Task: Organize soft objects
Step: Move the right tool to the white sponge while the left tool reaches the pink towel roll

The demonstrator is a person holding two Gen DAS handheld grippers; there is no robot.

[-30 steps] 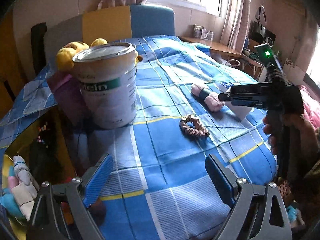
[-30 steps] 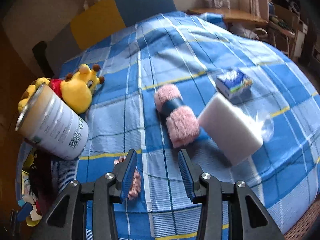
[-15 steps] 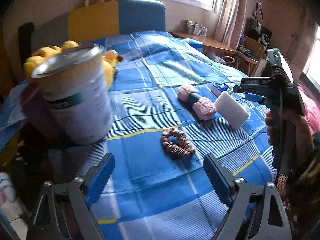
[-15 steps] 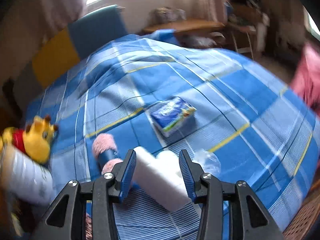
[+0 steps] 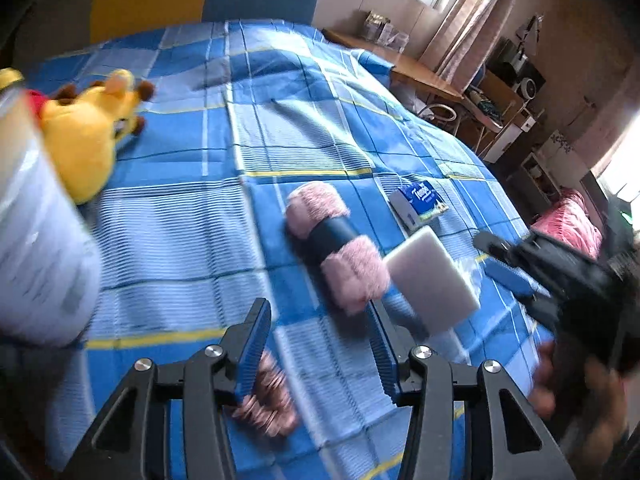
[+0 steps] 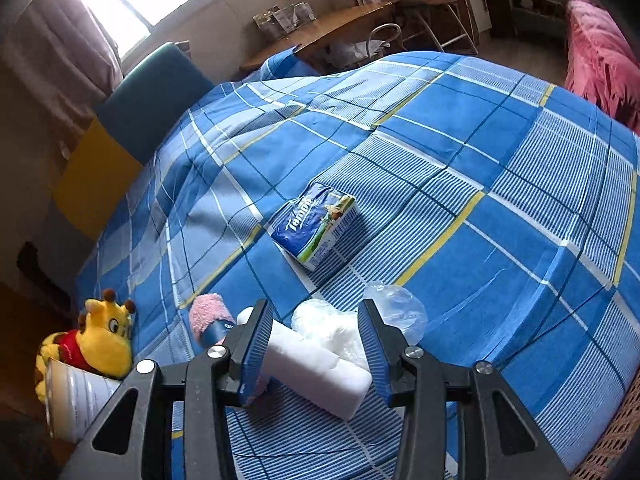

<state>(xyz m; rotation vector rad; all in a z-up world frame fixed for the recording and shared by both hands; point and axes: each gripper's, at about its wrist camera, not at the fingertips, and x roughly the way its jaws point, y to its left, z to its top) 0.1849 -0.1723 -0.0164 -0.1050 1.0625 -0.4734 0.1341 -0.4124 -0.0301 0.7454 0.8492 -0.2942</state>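
On the blue checked bedspread (image 5: pixel 224 216) lie a pink fluffy roll with a dark band (image 5: pixel 336 240), a white sponge block (image 5: pixel 432 284), a pink scrunchie (image 5: pixel 272 404) and a yellow plush toy (image 5: pixel 92 128). My left gripper (image 5: pixel 318 354) is open, low over the spread, with the scrunchie by its left finger and the pink roll just ahead. My right gripper (image 6: pixel 316 356) is open over the white sponge block (image 6: pixel 320 372); it also shows at the right of the left wrist view (image 5: pixel 516 272). The pink roll (image 6: pixel 208 316) lies left of it.
A large white tin (image 5: pixel 36 240) stands at the left, also seen in the right wrist view (image 6: pixel 76 400). A blue tissue pack (image 6: pixel 316 224) and a crumpled clear plastic bag (image 6: pixel 396 312) lie beyond the sponge. A desk (image 6: pixel 320 36) and a pink chair cover (image 6: pixel 600 56) stand past the bed.
My left gripper has moved forward and right, toward the pink roll, and its jaws have narrowed. My right gripper has swung right and come down over the white sponge.
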